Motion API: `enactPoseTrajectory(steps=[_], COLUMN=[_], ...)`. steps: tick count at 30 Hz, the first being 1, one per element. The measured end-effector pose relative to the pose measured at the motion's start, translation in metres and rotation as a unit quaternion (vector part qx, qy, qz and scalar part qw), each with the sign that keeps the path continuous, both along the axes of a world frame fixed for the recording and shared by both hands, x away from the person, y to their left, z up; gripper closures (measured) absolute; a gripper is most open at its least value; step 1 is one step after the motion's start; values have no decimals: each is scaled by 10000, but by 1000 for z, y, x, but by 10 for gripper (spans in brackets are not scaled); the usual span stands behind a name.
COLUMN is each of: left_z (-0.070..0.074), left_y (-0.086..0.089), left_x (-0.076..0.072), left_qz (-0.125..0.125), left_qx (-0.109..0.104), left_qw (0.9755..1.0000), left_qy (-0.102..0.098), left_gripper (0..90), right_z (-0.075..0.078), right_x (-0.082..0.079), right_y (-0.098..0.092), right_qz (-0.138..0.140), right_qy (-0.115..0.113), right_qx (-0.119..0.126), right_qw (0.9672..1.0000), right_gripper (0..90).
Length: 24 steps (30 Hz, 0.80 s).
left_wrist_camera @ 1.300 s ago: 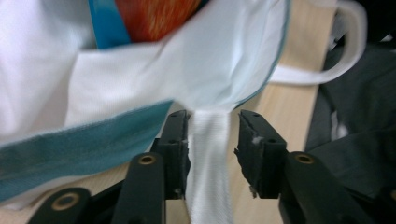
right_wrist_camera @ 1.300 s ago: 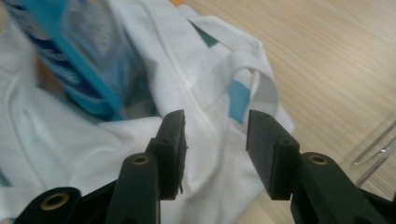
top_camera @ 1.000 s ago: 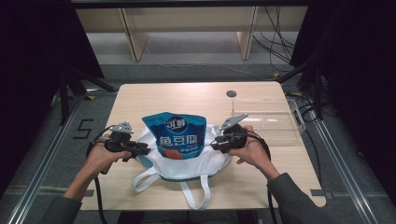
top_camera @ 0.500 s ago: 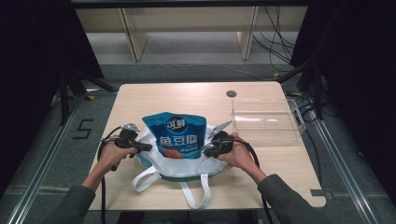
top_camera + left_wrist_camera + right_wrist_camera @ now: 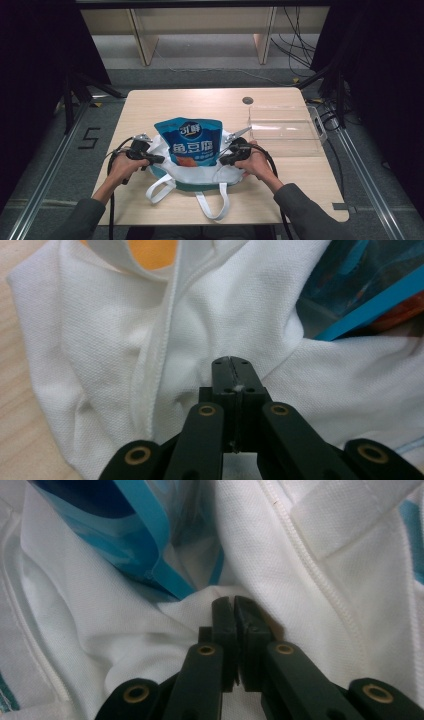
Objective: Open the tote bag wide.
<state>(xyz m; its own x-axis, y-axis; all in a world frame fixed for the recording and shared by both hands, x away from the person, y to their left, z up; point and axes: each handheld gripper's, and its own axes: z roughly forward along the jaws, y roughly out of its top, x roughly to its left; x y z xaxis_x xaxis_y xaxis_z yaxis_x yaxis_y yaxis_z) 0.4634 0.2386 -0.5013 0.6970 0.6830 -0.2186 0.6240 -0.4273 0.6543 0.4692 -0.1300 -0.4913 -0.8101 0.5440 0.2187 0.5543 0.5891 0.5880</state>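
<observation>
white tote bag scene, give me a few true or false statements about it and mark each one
1. The blue pouch sticks up out of the white bag. True.
2. The left gripper stands wide open above the bag. False: its jaws are shut on the white bag's fabric.
3. The right gripper is shut on the bag's fabric beside the pouch. True.
4. The clear plastic box holds the blue pouch. False: the box sits apart, at the table's right side, and the pouch is in the bag.
5. The bag's handles lie toward the person's edge of the table. True.
</observation>
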Motion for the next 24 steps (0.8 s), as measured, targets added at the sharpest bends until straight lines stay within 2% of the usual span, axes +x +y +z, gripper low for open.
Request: enactPoseTrajectory(steps=[2,3,4,5,8,9,12,13,14,15,16,18,20,21,22,24], left_z=[1,0,1,1,1,1,7,9,12,15,18,24,34,39,43,51], left_y=[0,0,1,0,0,0,-1,-1,-1,0,1,2,2,2,3,4], left_x=[3,3,4,4,3,1,-1,-2,-3,-3,-5,-9,-17,-21,-25,-31], left_qz=[22,55,-19,-29,-5,75,31,46,21,11,-13,20,16,-10,13,51], left_qx=[6,-1,90,31,-25,-87,-35,-17,-9,-36,-90,-160,-71,-100,-160,-215], left_qw=[10000,10000,10000,10000,10000,9999,10000,10000,10000,10000,9999,9998,9997,9995,9994,9990], left_qy=[57,8,-8,55,7,41,-6,-64,-76,-92,-94,-128,-250,-291,-315,-384], left_gripper=[893,893,893,892,885,877,828,806,782,766,747,714,655,631,610,560], right_z=[0,0,0,0,5,8,14,16,19,21,25,31,37,39,41,43], right_x=[1,2,2,2,1,0,-1,-2,-4,-6,-10,-14,-15,-14,-14,-14], right_y=[0,-1,-1,-2,-3,-4,-9,-11,-12,-13,-14,-17,-23,-26,-28,-33], right_qz=[-26,-7,-11,-23,-4,-10,-5,21,10,57,26,66,-109,-83,-188,-188], right_qy=[-75,-53,-66,-83,-39,-44,18,-28,31,-109,-163,-337,-376,-457,-437,-411], right_qx=[14,1,31,79,147,175,380,412,414,368,395,296,355,358,427,463], right_qw=[10000,10000,10000,9999,9999,9998,9993,9991,9991,9992,9991,9990,9986,9983,9980,9979], right_gripper=[883,881,878,872,820,800,751,734,705,686,668,631,594,571,552,519])
